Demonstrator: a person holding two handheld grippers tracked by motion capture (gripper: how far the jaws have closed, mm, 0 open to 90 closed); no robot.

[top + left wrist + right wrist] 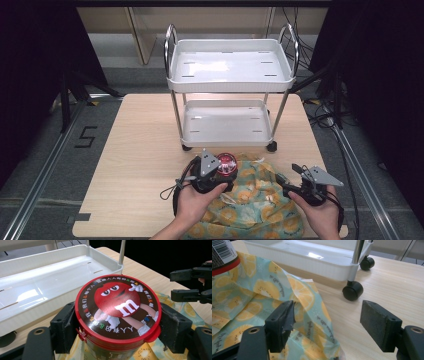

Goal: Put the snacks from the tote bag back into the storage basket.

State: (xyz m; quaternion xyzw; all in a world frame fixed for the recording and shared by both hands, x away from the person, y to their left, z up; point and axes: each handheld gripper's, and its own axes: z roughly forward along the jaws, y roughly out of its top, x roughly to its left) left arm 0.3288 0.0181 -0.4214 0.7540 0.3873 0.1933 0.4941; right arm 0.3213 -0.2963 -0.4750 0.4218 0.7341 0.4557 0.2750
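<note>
A round can with a red lid (117, 307) showing a red candy character is held between the pads (65, 326) of my left gripper (224, 175), which is shut on it. In the high view the can (227, 163) is above the far edge of a lemon-print cloth bag (250, 200). My right gripper (289, 173) stands open at the bag's right edge, nothing between its jaws. In the right gripper view its left pad (282, 323) is over the bag's cloth (262, 300) and its right pad (378, 323) over bare table. The can's base (222, 257) shows at top left.
A white two-tier cart (230, 67) on black wheels (352, 290) stands on the wooden table (140, 165) just beyond the bag, its lower tray (37, 287) close behind the can. Cables lie on the floor at the right.
</note>
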